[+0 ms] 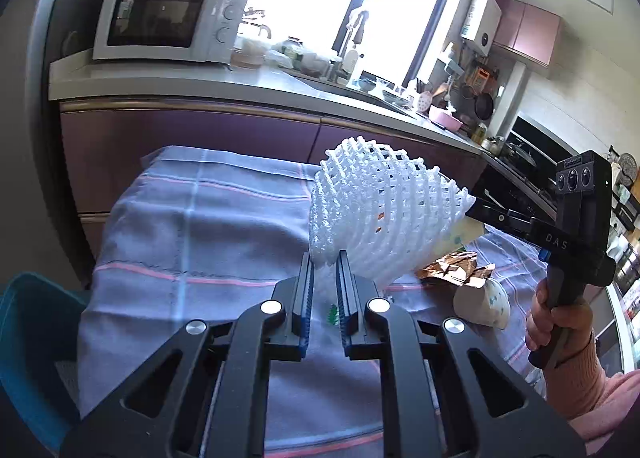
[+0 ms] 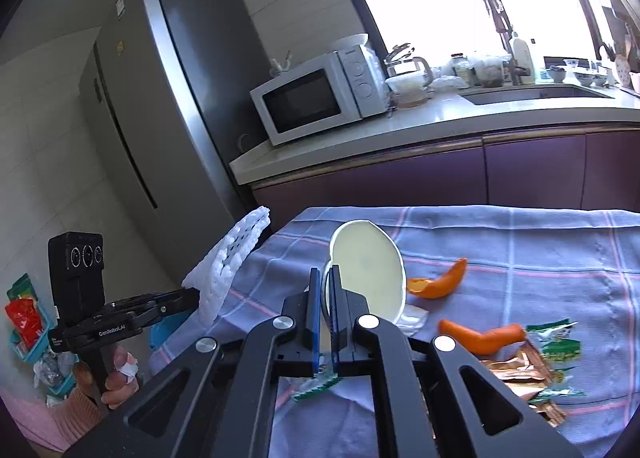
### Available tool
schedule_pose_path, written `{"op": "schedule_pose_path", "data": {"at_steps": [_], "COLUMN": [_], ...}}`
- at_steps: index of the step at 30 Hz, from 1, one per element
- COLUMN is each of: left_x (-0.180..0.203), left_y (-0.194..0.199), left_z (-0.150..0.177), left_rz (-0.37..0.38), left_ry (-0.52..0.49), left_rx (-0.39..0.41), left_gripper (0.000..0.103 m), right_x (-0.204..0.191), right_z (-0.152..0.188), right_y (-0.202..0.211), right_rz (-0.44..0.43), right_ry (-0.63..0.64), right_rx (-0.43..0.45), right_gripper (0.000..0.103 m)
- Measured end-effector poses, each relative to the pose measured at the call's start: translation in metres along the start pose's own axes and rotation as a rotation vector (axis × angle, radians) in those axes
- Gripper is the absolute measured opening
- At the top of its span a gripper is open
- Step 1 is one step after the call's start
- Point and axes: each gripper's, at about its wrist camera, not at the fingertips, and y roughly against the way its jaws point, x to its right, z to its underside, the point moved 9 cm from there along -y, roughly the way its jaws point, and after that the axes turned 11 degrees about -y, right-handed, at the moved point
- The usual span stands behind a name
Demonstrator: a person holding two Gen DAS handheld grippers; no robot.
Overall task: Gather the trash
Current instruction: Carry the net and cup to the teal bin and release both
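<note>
Left gripper (image 1: 325, 258), black with blue-lined inner faces: jaws drawn close together, clamped on the lower edge of a white foam mesh fruit sleeve (image 1: 372, 213), which stands up and to the right of the jaws. Gripper pitched moderately downward. The left hand (image 2: 116, 378) grips its handle from below, one finger bandaged, pink ribbed cuff at the wrist.

Right gripper (image 2: 326, 286), same build: jaws nearly shut, pinching the rim of a cream paper cup (image 2: 368, 270), mouth facing the camera, just beyond the jaws. The right hand (image 1: 560, 322) wraps the handle, pink sleeve behind.
</note>
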Motion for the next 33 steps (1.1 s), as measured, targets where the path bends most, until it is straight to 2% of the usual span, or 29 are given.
{"op": "schedule_pose_path", "data": {"at_steps": [7,15,25,33], "left_x": [-0.059,-0.129,-0.182,-0.219], "left_y": [0.056,0.108,0.144,0.154], "left_z": [0.033,0.084,0.127,0.16], "left_rz": [-0.14,-0.297,-0.439,-0.52], "left_ry": [0.084,0.193,0.273,0.345], "left_rx": [0.009,-0.016,-0.049,-0.098], "left_gripper": [0.012,0.012,0.012,0.012], "right_x": [-0.067,-0.133,-0.195,-0.228], "right_z": [0.017,0.034,0.06,0.081], "right_y": [-0.039,-0.094,-0.148,-0.187], "right_rz": [-0.139,-0.253,-0.328,-0.354], "right_ry": [0.037,0.101,0.144,0.171], "right_rx": [-0.077,-0.181,-0.292,-0.371], "right_gripper": [0.003,0.003,0.003,0.003]}}
